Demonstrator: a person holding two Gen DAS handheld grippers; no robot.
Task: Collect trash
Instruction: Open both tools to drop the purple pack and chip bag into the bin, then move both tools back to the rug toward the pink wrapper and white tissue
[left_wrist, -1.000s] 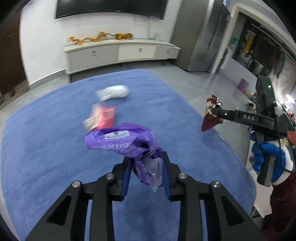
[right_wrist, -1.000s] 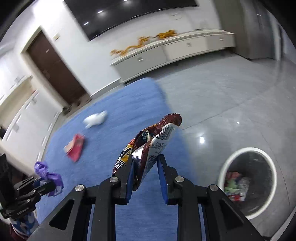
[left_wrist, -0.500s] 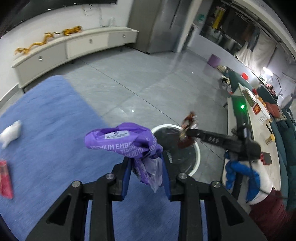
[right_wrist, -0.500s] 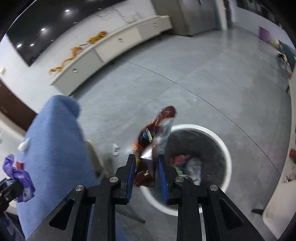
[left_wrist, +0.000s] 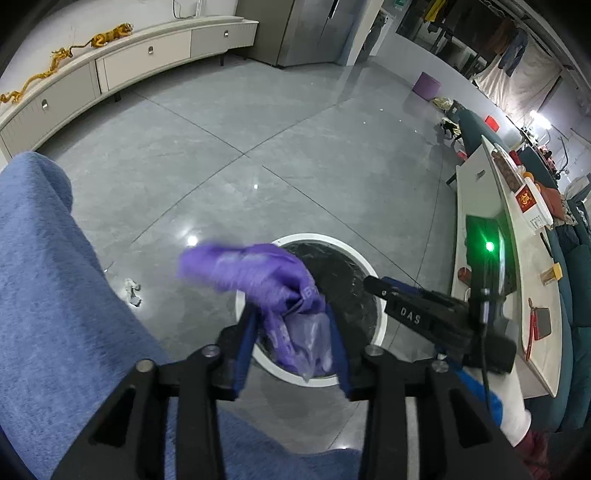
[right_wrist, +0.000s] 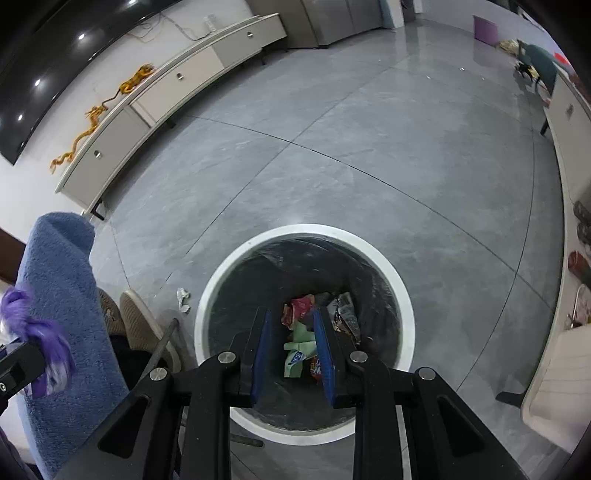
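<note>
1. The left gripper (left_wrist: 291, 339) has its blue-padded fingers (left_wrist: 245, 347) spread partway, the crumpled purple plastic tissue wrapper (left_wrist: 258, 273) loose and blurred between them, above the 9 o'clock rim of the round white-rimmed trash bin (left_wrist: 382, 314)
2. The right gripper (right_wrist: 293, 354) hangs over the bin's mouth, fingers (right_wrist: 261, 350) parted and holding nothing
3. Wrappers lie at the bin's bottom, a red-and-silver snack packet (right_wrist: 345, 314) among them
4. A small white paper scrap (right_wrist: 183, 300) sits on the grey tiled floor (right_wrist: 332, 147) at the bin's 9 o'clock, beside the blue carpet (right_wrist: 62, 295)
</note>
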